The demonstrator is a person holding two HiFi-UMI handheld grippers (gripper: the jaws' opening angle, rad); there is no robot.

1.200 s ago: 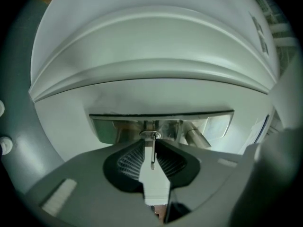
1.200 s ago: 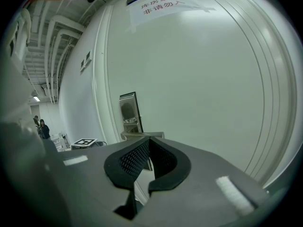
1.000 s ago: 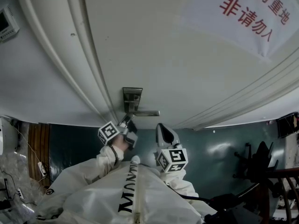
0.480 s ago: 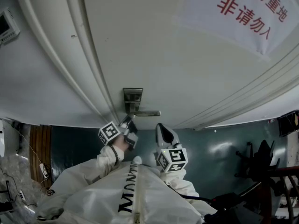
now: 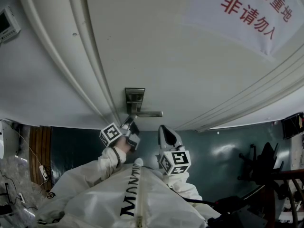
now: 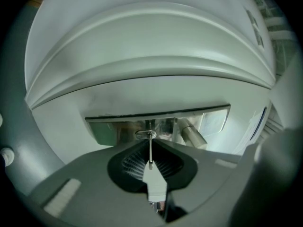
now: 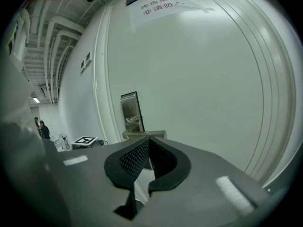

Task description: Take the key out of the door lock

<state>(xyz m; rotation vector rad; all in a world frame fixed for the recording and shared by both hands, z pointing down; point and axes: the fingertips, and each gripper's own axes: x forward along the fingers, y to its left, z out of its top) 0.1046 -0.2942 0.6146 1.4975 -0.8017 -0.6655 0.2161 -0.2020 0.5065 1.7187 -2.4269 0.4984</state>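
The left tool (image 6: 150,141) is almost closed and pinches the key (image 6: 150,152), which shows edge-on as a thin strip between its pads. The key's long axis runs straight ahead from the tool into the lock (image 6: 146,135), just left of the handle (image 6: 193,136), so I judge the pull must go straight back. The right tool (image 7: 149,140) is closed on nothing and is farther off. Only the left gripper view shows the key; in the head view the tool covers it.
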